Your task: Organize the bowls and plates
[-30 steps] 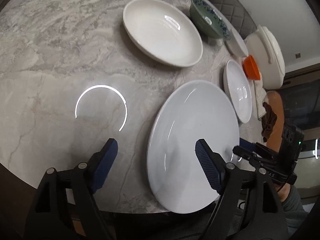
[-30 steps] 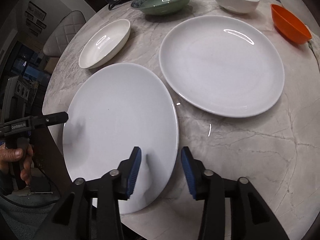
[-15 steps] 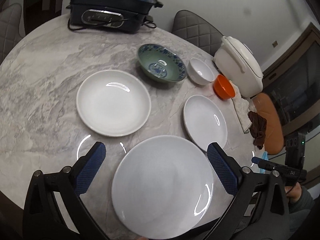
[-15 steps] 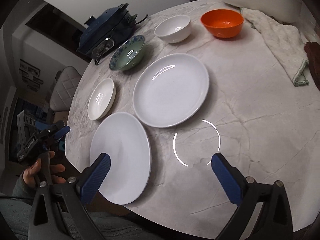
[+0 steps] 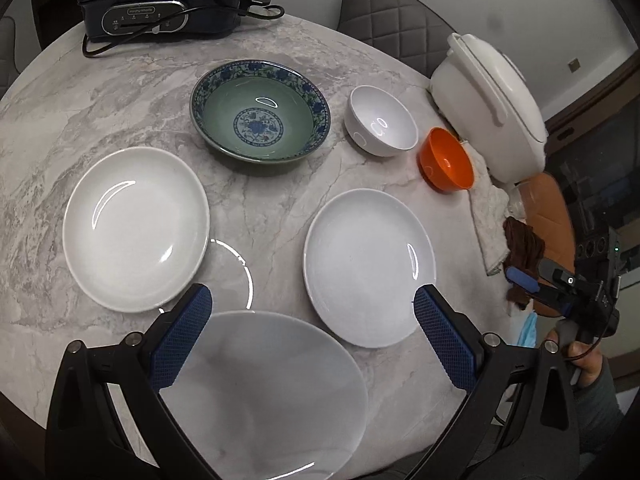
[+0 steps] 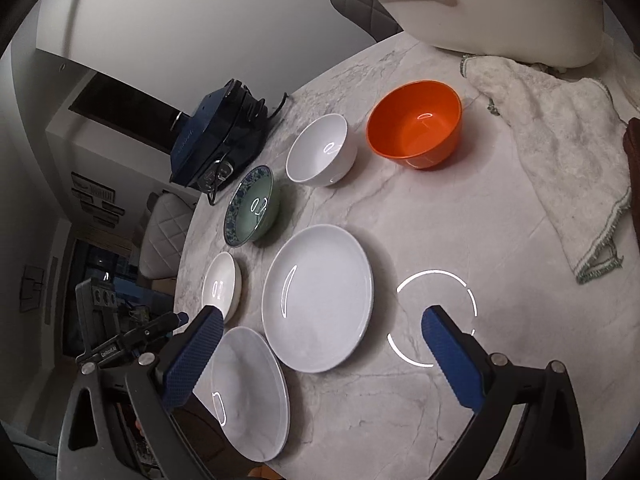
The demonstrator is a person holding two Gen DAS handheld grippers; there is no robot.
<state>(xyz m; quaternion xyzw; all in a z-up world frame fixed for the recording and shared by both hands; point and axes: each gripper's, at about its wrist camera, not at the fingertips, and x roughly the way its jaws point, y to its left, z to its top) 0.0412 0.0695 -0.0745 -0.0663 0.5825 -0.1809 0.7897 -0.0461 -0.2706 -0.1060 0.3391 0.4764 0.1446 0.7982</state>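
Left tool (image 5: 310, 338) and right tool (image 6: 320, 354) are both held spread wide, empty; the nearest plate (image 5: 260, 396) is seen flat on the worktop (image 5: 100, 92), directly under the left tool.

Marble table (image 5: 60, 120) under plates (image 5: 368, 264), bowls (image 5: 260, 112), towel (image 6: 560, 152).

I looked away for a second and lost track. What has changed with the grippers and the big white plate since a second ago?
Both let go of the large white plate. The left hand-held gripper and right hand-held gripper opened wide, then pulled up and back, so more of the marble table shows. The plate lies flat at the near edge. The other plates and bowls stayed where they were.
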